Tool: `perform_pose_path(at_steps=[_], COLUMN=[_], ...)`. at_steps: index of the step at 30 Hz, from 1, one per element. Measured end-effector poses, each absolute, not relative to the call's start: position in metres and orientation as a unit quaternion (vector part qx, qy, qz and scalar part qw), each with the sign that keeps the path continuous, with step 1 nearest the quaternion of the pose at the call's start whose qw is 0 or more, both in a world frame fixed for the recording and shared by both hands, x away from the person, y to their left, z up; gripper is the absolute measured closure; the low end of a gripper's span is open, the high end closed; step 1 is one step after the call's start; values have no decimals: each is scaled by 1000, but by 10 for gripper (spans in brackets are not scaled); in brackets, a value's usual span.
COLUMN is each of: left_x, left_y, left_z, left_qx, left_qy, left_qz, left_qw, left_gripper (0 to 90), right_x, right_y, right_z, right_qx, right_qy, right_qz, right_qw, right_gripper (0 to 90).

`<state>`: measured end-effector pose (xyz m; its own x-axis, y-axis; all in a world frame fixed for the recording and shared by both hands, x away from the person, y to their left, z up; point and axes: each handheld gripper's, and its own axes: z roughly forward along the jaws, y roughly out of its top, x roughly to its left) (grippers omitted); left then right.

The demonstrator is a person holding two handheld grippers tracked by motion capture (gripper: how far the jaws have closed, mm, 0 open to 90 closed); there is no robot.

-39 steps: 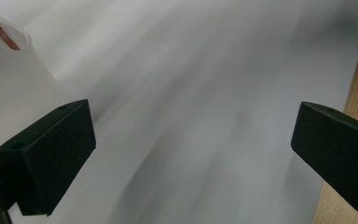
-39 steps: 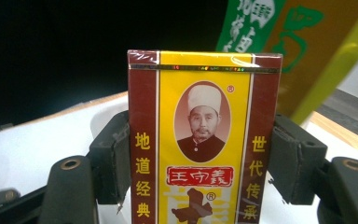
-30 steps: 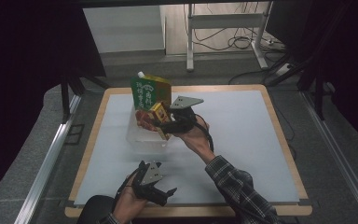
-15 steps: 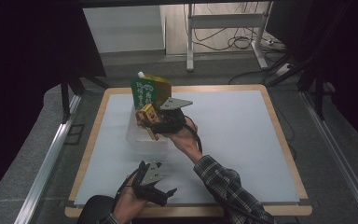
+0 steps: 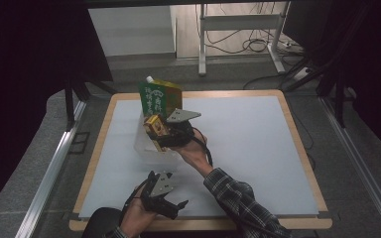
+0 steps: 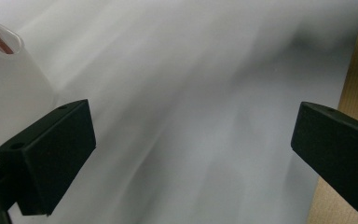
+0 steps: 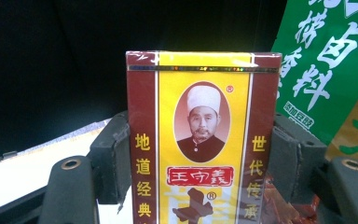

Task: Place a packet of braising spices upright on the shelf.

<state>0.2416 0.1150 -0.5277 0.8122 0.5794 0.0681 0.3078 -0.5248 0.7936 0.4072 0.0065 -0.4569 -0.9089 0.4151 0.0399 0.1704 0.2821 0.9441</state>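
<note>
Right hand-held gripper (image 5: 161, 136) clamps the yellow box (image 5: 155, 126) above the clear bin (image 5: 146, 148) — green pouch (image 5: 158, 96) already inside; box unreleased; left hand-held gripper (image 5: 171, 208) wide, idle.

Lab-style recording station, white-topped worktable with pale wooden rim (image 5: 297, 130), black curtains (image 5: 27, 59) hung to both sides of it, metal desk legs (image 5: 202, 44) and loose black cables (image 5: 250, 45) beyond it (grey carpeted floor (image 5: 32, 173) around).
</note>
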Motion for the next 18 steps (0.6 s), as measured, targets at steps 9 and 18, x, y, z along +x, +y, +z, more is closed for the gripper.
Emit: perform_pose_path(at_steps=[9, 18], left_x=[242, 242], left_y=[115, 113], left_z=[-528, -529], left_qx=[858, 861], left_qy=[258, 257], left_qz=[163, 162], left_qw=[412, 408], left_gripper=[0, 0], right_x=[411, 403], right_y=[-4, -11], right_z=[-474, -487], right_qx=[207, 201], right_qy=[793, 814], right_qz=[565, 534], right_qw=[92, 111], right_gripper=[324, 326])
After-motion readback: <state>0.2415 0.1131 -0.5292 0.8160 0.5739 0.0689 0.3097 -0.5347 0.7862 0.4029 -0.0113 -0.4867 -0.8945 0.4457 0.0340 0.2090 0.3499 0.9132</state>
